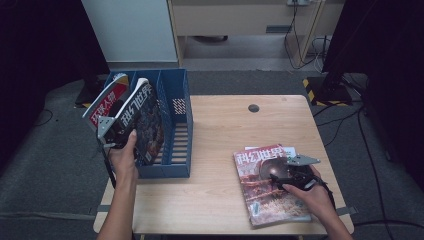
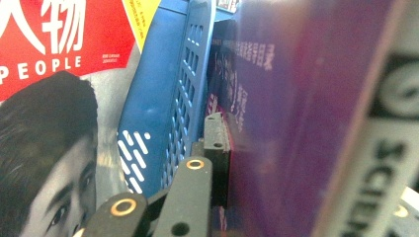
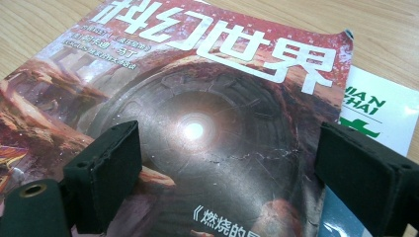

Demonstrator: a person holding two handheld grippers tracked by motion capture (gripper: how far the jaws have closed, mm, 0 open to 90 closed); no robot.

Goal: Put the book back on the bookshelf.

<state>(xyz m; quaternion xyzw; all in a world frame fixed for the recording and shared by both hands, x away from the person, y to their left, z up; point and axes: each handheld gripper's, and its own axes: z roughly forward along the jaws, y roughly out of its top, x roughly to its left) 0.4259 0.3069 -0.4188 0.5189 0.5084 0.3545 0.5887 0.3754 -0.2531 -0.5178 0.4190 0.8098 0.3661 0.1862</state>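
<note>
At the far left, a red magazine [image 1: 106, 102] leans in the outer slot of the blue file rack [image 1: 175, 125], which sits at the left end of the worktop [image 1: 215, 175]. Next to it I have the left gripper [image 1: 116, 131] clenched on a dark magazine [image 1: 145, 122], which stands tilted, partly down in the rack's second slot. In the left gripper view one of the fingers [image 2: 216, 158] presses flat against the purple cover [image 2: 286, 123], with the rack's perforated divider [image 2: 190, 84] just beside it. I judge this magazine light but floppy: held by one edge it will sag and curl, so I keep my hold near the spine, where the bound edge is stiffest (the glossy cover is likely slick under the pads).

Over on the right, a reddish magazine [image 1: 267, 187] lies flat on the worktop on top of a white-and-green booklet [image 3: 380, 111], whose corner sticks out beyond it. My right gripper [image 1: 290, 175] hovers over the cover with its fingers [image 3: 106, 173] spread wide, holding nothing. Lying flat, this one gives no edge to pinch, so I reckon I must take it at a free edge near the worktop's rim, or slide it out first. Its top corner already curls a little (thin paper, easily creased), so I would close gently.
</note>
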